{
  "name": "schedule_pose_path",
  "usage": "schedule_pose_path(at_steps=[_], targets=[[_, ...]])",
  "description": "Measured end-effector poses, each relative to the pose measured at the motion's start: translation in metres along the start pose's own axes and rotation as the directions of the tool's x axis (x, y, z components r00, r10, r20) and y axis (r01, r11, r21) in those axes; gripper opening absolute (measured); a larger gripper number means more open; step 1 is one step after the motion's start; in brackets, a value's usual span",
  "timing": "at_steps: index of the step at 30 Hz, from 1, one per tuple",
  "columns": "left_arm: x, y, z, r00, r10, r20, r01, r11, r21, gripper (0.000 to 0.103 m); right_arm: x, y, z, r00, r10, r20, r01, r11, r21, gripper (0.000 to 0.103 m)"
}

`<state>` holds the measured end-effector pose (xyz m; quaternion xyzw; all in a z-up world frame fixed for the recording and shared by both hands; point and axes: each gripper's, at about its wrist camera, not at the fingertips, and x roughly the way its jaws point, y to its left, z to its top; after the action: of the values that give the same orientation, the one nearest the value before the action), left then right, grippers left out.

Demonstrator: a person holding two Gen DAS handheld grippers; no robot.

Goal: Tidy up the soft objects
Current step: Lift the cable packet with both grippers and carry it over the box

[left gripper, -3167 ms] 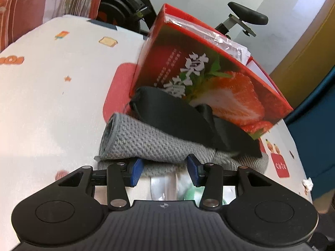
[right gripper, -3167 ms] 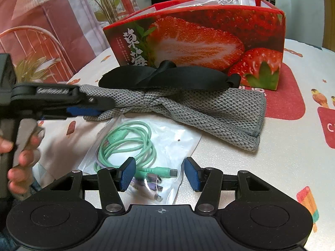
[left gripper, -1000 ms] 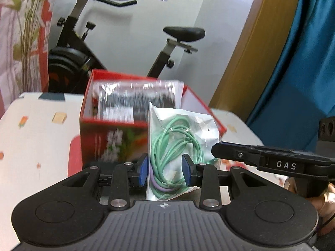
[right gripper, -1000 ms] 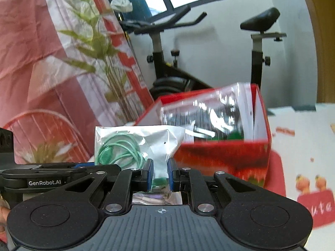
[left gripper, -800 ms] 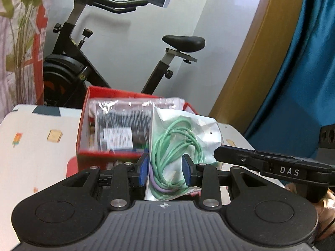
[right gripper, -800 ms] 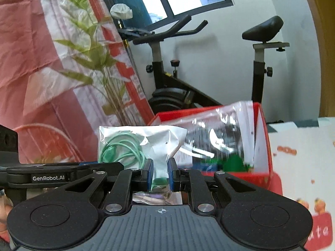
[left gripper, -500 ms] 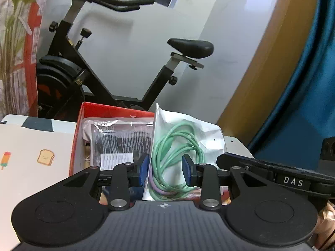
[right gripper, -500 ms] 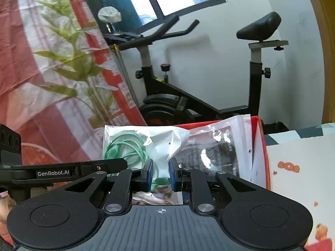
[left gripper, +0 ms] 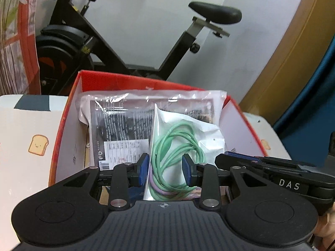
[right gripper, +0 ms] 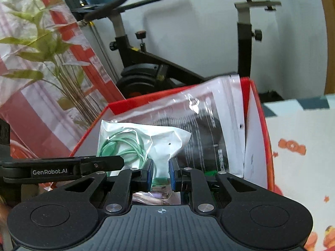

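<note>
Jaws-held cable bag (left gripper: 178, 146) above packet-filled red box (left gripper: 69, 113)

Black exercise bike (left gripper: 129, 48) across upper frame, against white wall (left gripper: 146, 10). Leafy plant (right gripper: 37, 48) at upper left in the right wrist view. Blue curtain (left gripper: 314, 96) at right edge.

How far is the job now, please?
Done: a black packet already stands inside the red box. In hand: both the left gripper and the right gripper pinch the cable bag above the box. Left: lowering it in and letting go.
</note>
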<state>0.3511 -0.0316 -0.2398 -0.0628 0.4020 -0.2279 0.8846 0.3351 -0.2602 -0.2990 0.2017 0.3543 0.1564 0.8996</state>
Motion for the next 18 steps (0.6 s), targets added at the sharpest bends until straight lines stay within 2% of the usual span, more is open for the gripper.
schedule_pose_path(at_steps=[8, 12, 16, 18], targets=[[0.019, 0.007, -0.003, 0.998, 0.018, -0.055, -0.017, 1.000, 0.015, 0.038, 0.015, -0.015, -0.006, 0.999, -0.014, -0.034, 0.017, 0.996, 0.086, 0.016], [0.025, 0.002, -0.007, 0.996, 0.063, -0.069, -0.058, 0.996, 0.074, 0.041, 0.014, -0.013, -0.009, 0.999, -0.041, -0.034, 0.045, 0.993, 0.112, 0.020], [0.019, -0.003, -0.007, 0.993, 0.107, -0.044, -0.100, 0.986, 0.130, 0.043, 0.003, -0.004, -0.008, 0.994, -0.113, 0.009, 0.112, 0.991, 0.072, 0.022], [0.014, -0.003, -0.005, 0.992, 0.124, -0.030, -0.119, 0.984, 0.132, 0.050, -0.006, -0.001, -0.005, 0.990, -0.131, 0.048, 0.128, 0.990, 0.057, 0.023]])
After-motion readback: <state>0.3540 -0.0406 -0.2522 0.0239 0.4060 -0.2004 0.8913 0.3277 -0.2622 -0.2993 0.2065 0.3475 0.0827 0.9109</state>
